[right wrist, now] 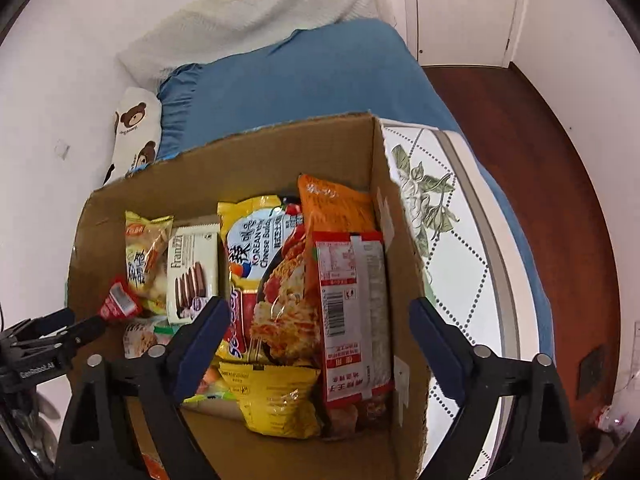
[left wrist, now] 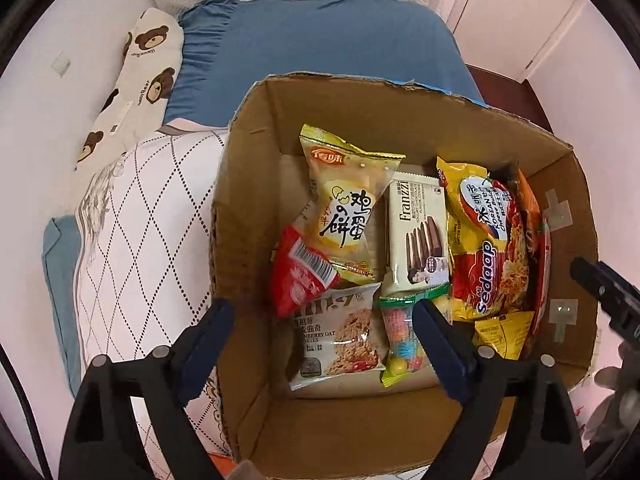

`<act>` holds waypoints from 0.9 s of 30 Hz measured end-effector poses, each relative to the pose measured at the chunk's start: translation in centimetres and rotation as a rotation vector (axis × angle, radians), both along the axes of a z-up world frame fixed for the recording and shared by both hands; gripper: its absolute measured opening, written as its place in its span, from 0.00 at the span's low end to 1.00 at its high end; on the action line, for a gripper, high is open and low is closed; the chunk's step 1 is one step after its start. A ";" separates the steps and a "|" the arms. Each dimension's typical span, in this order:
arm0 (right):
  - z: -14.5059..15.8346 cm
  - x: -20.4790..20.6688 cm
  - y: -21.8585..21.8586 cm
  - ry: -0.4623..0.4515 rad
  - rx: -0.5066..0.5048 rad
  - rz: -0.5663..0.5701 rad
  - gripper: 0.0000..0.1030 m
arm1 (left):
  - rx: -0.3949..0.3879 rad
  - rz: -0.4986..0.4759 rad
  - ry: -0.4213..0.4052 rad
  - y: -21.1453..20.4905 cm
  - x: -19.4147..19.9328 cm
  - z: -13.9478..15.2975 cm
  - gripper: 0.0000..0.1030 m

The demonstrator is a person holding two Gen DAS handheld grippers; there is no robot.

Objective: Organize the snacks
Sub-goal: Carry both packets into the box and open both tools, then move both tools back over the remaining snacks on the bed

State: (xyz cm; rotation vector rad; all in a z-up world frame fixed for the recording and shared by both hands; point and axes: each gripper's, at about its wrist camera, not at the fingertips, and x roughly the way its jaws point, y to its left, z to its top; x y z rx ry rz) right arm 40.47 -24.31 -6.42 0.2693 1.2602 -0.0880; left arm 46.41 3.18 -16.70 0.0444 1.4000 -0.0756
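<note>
While both stand open, three noodle packs [right wrist: 304,276] fill one box [right wrist: 256,160].

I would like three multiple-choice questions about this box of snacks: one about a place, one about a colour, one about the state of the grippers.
1. Where does the Franzzi wafer pack lie?
A. On the blue sheet
B. Inside the cardboard box
C. On the bear pillow

2. What colour is the small crumpled packet with a barcode?
A. Red
B. Green
C. Purple

3. How do the two grippers stand?
A. Both open, holding nothing
B. Left shut on a cookie pack
C. Right shut on noodles

Answers:
1 B: the Franzzi wafer pack lies within the walls of the cardboard box.
2 A: the small crumpled packet is red.
3 A: the left gripper and the right gripper show spread fingers with nothing clamped between.
</note>
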 end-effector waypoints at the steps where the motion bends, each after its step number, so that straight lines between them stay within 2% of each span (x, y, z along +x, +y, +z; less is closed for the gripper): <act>1: 0.0 -0.1 0.2 0.003 -0.007 0.005 0.93 | 0.002 -0.003 -0.006 -0.2 -0.1 0.0 0.90; 5: -0.1 -0.9 1.1 0.011 -0.049 0.026 0.95 | -0.003 -0.005 -0.017 -1.0 -0.7 0.2 0.90; 17: 1.5 -4.8 3.4 -0.032 -0.146 0.087 0.95 | -0.018 -0.022 -0.148 -3.2 -5.6 2.2 0.90; 27: 6.0 -9.4 5.0 -0.156 -0.204 0.121 0.95 | -0.010 -0.019 -0.307 -3.3 -10.5 6.1 0.90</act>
